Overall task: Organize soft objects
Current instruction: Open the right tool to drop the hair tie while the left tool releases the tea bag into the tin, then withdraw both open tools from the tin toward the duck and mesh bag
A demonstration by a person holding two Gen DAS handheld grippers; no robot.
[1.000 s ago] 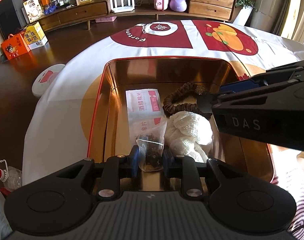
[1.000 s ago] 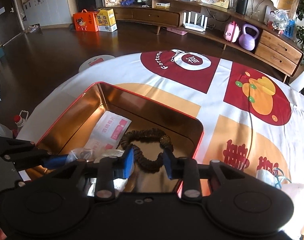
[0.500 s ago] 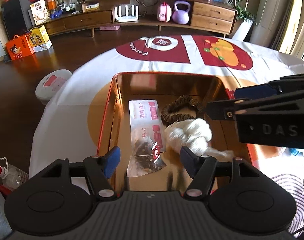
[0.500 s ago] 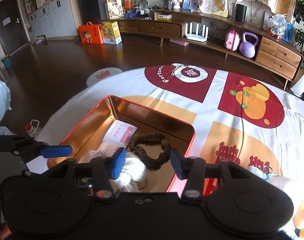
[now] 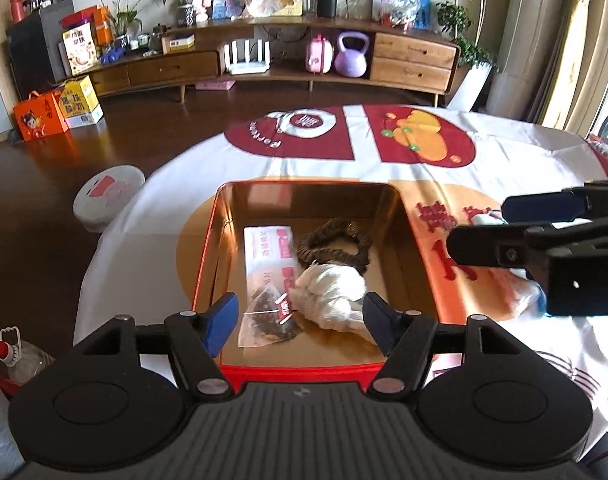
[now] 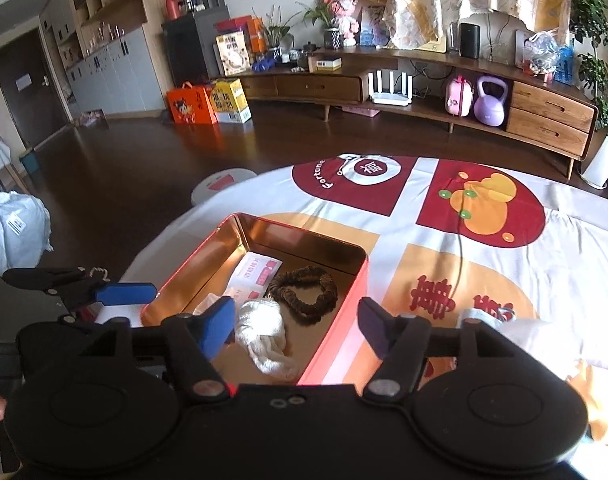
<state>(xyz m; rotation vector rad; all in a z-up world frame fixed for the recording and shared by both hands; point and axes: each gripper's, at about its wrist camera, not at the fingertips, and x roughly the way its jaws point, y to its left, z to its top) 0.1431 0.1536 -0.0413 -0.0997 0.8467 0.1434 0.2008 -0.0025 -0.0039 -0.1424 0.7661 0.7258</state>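
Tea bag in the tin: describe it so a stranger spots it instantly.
Find the red-rimmed gold tin on the printed tablecloth. The tea bag lies at its near edge, beside the white cloth bundle. It alone is a clear pouch of dark leaves with a small red tag.

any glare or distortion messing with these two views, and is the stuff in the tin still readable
Left wrist view: strong fisheye bending of the cabinet line, window glare at the right edge, warm reflections on the tin's gold walls, yet the tea bag, white cloth and scrunchie stay sharp. Right wrist view: dimmer, room curved, the tin's near corner hidden behind the right gripper.
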